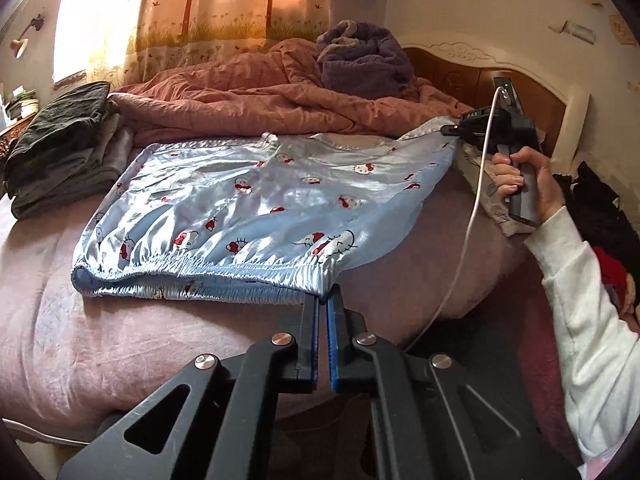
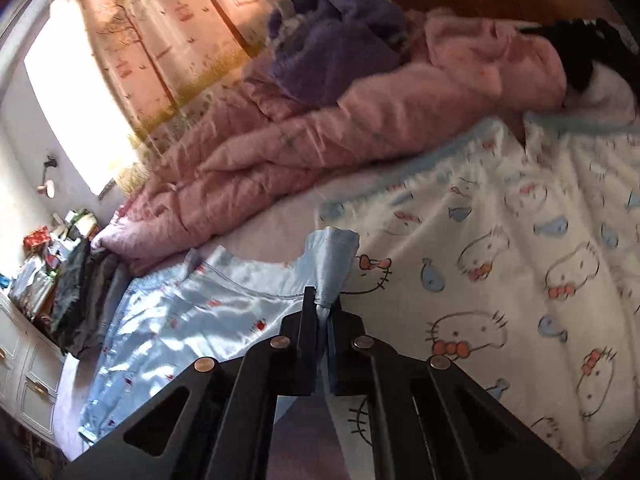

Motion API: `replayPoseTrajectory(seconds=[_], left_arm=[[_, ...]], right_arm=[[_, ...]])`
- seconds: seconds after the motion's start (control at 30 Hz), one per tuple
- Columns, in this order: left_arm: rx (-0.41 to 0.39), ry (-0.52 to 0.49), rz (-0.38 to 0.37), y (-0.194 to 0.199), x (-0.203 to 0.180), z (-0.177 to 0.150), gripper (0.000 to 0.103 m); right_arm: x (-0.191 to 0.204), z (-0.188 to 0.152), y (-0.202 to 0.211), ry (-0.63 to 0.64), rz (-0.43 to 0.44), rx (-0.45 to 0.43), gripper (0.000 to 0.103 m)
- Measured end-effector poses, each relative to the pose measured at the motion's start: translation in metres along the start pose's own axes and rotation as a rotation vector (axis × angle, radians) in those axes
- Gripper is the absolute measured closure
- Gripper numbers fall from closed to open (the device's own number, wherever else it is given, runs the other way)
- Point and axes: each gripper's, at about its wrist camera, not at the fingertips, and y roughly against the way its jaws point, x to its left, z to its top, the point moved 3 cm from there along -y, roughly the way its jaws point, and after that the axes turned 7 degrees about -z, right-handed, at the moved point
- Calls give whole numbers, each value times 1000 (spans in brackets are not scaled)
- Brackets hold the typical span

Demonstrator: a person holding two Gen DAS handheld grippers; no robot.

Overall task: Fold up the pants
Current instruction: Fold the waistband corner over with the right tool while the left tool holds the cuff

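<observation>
Light blue satin pants (image 1: 248, 200) with a red-and-white cat print lie spread on the mauve bed sheet (image 1: 120, 340), elastic waistband nearest the left wrist camera. My left gripper (image 1: 323, 300) is shut, its tips pinching the right end of the waistband. At the far right corner of the pants, a hand in a white sleeve holds my right gripper (image 1: 447, 130), which is clamped on the leg's hem. In the right wrist view the right gripper (image 2: 323, 302) is shut on a bunched strip of the pants (image 2: 332, 256), lifted a little off the bed.
A stack of folded dark clothes (image 1: 60, 152) sits at the bed's left edge. A rumpled pink quilt (image 1: 260, 96) and purple fleece (image 1: 364, 64) lie behind the pants. A white cat-print cloth (image 2: 500, 280) lies at the right. A white cable (image 1: 476, 200) hangs from the right gripper.
</observation>
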Motion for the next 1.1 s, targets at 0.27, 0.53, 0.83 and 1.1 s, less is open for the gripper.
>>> replayPoseTrajectory(seconds=[0.27,0.53,0.83,1.1], left_arm=[[27,-44,-84,11,-17,-9,100],[8,-9,-32,13,9,-6,100],[14,62,132,0,81,4,100],[39,132,127,-1,119,-8,100]], right_arm=[[5,15,53,-8,-29,-115,100],[32,16,28,35,-42,-64,100],[156,42,-31,220,37,-39,100],[183,26,-69,169,63,47,100]])
